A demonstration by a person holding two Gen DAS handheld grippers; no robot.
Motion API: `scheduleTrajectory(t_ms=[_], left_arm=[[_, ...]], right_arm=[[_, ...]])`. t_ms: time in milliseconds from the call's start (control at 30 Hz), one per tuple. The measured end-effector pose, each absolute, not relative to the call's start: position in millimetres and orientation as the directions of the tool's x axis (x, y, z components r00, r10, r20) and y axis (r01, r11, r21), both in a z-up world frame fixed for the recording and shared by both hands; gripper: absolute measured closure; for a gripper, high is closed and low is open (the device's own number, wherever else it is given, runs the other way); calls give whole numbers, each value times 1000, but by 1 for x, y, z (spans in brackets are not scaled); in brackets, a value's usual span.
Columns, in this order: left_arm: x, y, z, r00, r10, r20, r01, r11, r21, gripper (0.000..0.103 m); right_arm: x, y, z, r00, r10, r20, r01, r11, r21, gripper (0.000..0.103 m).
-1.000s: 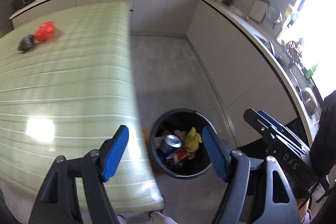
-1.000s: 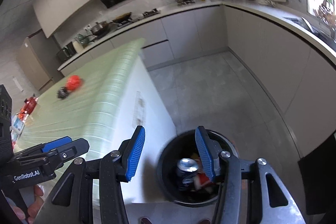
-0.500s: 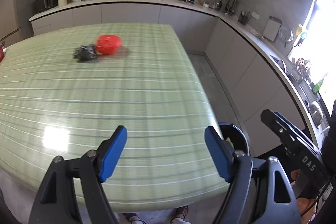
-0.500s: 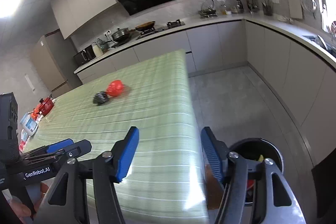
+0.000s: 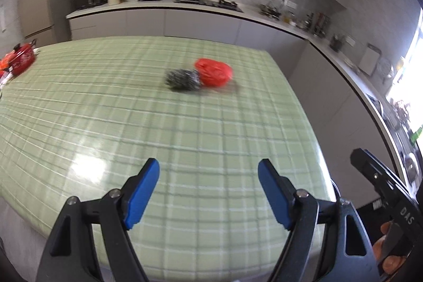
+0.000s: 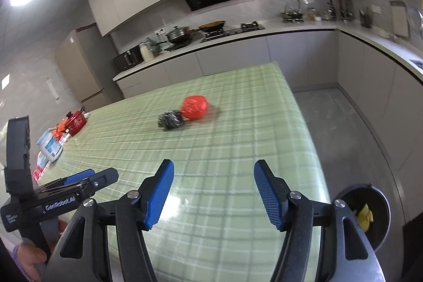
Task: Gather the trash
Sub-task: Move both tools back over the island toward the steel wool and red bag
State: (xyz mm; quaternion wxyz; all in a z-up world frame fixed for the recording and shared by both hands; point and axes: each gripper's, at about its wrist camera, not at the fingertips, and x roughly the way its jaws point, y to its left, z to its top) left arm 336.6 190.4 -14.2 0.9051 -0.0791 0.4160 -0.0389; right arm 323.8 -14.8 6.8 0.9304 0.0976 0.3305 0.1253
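Green checked cloth covers the table [image 5: 105, 110] that both grippers hang over, near its front edge. Left gripper [image 5: 208, 192] has its blue pads spread with nothing between them; its jaws have just been opening. Right gripper [image 6: 212, 196] is the same, jaws apart and empty, and they too have just been opening. Past them, toward the far side of the table, lie two bits of trash touching each other: a dark crumpled wad [image 5: 182, 79] and a red bag [image 5: 214, 72] bunched into a ball, the wad on the left of the bag. Both are blurred. At the table's left end sit a red pot [image 6: 75, 120] and a white jar [image 6: 50, 146]. Down on the floor by the table's right corner stands a black bin [image 6: 370, 213] with something yellow inside. Behind it all runs a grey kitchen counter [image 5: 158, 8] with pans on the hob.
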Motion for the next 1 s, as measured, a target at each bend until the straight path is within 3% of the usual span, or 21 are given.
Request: scheduleTrajectory(t_ms=[400, 567, 1000], left_arm=[[423, 215, -1, 678, -7, -735, -112, 987, -112, 25], [452, 221, -10, 664, -10, -748, -137, 981, -134, 25], [530, 218, -49, 614, -66, -787, -8, 996, -90, 25]], right_arm=[[431, 19, 11, 717, 419, -557, -291, 906, 308, 38], [470, 27, 4, 697, 428, -576, -296, 903, 312, 38], [538, 53, -35, 676, 331, -658, -161, 938, 306, 38]])
